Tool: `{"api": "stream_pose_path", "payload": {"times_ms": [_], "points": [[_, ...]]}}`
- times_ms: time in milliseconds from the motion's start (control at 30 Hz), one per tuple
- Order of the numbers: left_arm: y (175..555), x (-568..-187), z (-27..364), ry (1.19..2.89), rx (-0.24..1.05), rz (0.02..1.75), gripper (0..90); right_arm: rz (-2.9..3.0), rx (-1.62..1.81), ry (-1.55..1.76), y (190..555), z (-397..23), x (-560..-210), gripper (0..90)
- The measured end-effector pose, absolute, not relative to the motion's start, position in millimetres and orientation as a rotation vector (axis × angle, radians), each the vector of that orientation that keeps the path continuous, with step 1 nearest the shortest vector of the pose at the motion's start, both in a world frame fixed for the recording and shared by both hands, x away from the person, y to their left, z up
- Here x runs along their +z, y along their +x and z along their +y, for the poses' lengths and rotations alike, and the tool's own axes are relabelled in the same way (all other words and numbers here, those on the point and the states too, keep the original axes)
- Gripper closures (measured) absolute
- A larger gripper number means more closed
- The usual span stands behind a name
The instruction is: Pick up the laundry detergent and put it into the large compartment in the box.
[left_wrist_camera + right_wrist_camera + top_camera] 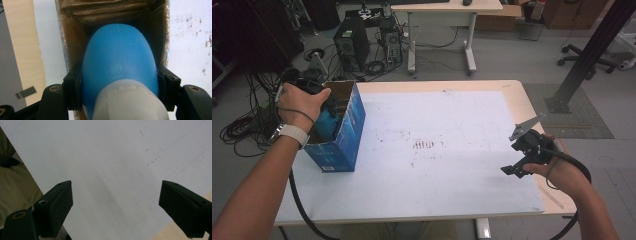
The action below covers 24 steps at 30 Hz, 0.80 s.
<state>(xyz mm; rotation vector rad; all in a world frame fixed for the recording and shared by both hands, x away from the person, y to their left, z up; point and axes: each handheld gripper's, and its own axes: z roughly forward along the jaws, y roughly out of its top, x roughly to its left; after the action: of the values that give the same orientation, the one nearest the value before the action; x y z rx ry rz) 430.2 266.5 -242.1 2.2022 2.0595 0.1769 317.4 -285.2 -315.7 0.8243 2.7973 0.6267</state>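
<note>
Showing no legible writing: blue box (343,134)

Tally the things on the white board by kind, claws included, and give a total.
Blue cardboard box: 1
Blue bottle with white cap, held in the box by the left claw: 1
Claws, left claw and right claw: 2
Total: 4

bottle (120,62): I see a blue body, white cap
box (343,137): blue outside, brown cardboard inside
sheet (437,165): white, with dark specks
table (517,100): pale wood
my gripper jaws: black
</note>
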Motion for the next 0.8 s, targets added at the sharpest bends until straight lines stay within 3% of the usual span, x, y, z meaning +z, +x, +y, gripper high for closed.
{"api": "stream_pose_path", "payload": {"times_ms": [800], "points": [[433.6,-274.0,265.8,2.207,0.176,2.063,37.5,2.799,0.619,0.842,315.5,-288.8,-317.4,12.0]]}}
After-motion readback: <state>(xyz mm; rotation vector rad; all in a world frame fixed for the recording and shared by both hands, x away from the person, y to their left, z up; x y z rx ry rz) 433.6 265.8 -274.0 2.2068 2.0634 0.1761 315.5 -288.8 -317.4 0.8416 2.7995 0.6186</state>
